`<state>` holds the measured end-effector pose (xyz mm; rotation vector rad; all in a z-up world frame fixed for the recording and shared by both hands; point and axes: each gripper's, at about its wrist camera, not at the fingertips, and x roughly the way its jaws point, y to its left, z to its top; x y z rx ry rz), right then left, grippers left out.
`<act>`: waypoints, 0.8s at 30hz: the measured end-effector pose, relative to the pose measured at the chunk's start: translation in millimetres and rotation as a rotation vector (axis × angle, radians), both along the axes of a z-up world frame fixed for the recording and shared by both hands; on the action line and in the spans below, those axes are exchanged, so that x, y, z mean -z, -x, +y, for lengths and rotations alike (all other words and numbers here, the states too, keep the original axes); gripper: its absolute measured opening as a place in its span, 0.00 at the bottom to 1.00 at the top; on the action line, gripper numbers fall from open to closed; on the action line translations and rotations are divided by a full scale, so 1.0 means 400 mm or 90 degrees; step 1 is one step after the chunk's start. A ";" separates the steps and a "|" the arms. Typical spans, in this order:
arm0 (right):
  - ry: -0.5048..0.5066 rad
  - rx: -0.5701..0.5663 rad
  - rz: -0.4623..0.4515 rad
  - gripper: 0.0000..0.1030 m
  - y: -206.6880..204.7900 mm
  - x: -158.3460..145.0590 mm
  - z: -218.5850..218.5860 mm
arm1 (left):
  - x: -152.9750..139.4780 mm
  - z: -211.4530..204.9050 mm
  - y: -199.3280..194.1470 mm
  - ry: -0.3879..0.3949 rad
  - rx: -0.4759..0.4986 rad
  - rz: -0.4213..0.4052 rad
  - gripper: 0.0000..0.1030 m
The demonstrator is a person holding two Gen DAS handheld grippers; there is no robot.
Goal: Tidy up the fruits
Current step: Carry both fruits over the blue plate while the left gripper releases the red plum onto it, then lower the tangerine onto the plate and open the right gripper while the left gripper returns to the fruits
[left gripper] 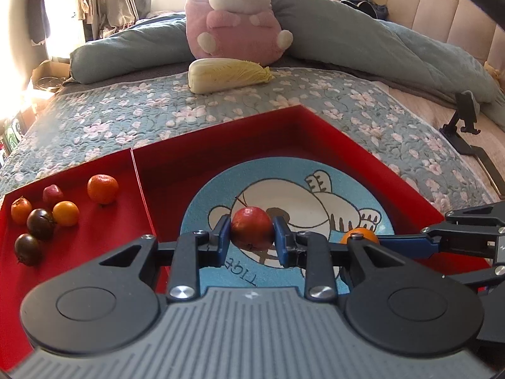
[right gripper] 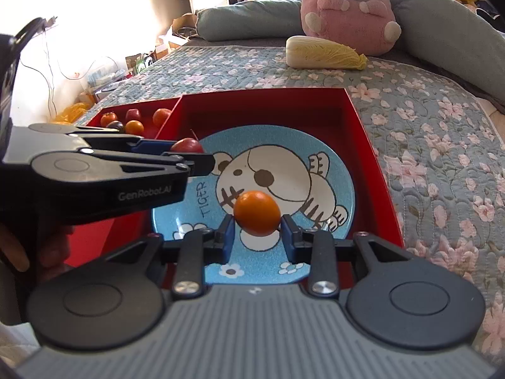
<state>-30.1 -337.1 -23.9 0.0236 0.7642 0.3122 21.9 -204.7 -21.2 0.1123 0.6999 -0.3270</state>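
The left gripper (left gripper: 252, 238) is closed on a small red round fruit with a thin stem (left gripper: 252, 232), held over the round blue ceramic plate with a cartoon tiger (right gripper: 341, 170). The right gripper (right gripper: 257, 232) pinches a smooth orange round fruit (right gripper: 257, 212) above the plate's near half. Whether either fruit touches the plate is hard to tell. Both fruits look ready to set down straight below. The plate fills the red box's large compartment (right gripper: 363, 132); left of the plate, past a divider, the small compartment (left gripper: 94, 237) holds six loose fruits.
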 end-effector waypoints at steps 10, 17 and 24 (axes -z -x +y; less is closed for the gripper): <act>-0.002 0.000 0.023 0.34 -0.003 0.024 -0.009 | 0.051 0.005 -0.036 -0.044 -0.024 0.040 0.33; -0.003 -0.005 0.025 0.34 -0.002 0.025 -0.002 | 0.038 0.004 -0.022 -0.047 -0.023 0.016 0.54; -0.002 -0.001 0.030 0.34 -0.008 0.028 -0.001 | 0.010 0.017 -0.002 -0.031 -0.017 0.009 0.55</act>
